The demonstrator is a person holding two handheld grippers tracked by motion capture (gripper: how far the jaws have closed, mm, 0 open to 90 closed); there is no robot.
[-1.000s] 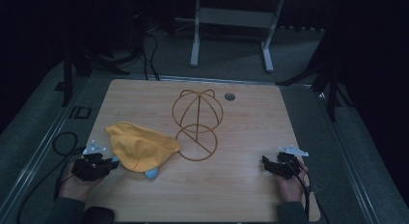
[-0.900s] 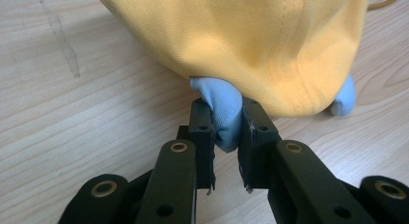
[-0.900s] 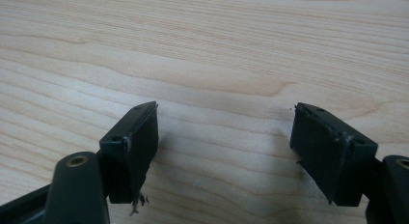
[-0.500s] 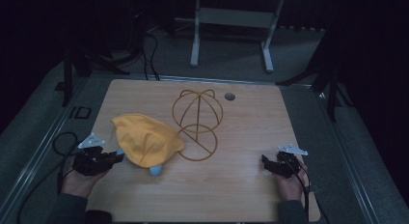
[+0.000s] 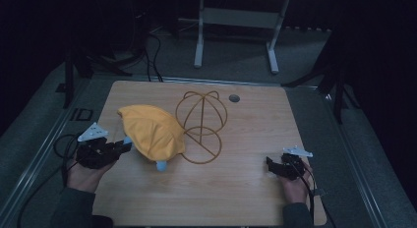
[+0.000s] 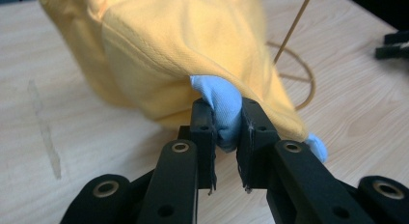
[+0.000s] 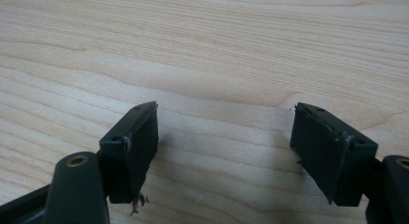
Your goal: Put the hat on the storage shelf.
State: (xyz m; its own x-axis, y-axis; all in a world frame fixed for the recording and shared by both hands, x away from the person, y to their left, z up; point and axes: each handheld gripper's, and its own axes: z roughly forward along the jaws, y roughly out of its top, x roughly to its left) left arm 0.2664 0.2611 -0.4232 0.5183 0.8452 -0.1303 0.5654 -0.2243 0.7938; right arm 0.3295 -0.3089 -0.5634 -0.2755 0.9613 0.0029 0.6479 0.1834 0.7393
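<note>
A yellow cap (image 5: 150, 131) with a light blue lining hangs lifted off the wooden table (image 5: 236, 198), left of centre. My left gripper (image 5: 124, 145) is shut on the cap's light blue edge (image 6: 223, 113), which is pinched between the two black pads in the left gripper view, under the yellow cap (image 6: 183, 55). A brown wire hat stand (image 5: 201, 125) rises just right of the cap, its base ring flat on the table. My right gripper (image 5: 269, 168) rests low at the table's right front; in the right gripper view its jaws (image 7: 226, 151) stand wide apart over bare wood, holding nothing.
A small dark round grommet (image 5: 234, 98) sits in the table near its far edge. Beyond the table stands a white metal frame (image 5: 236, 21) on a dark floor, with cables at the left. The wire stand's ring (image 6: 294, 84) lies close behind the cap.
My left gripper has risen with the cap, lifting it from lying flat on the table and carrying it toward the wire stand. The right gripper has stayed still.
</note>
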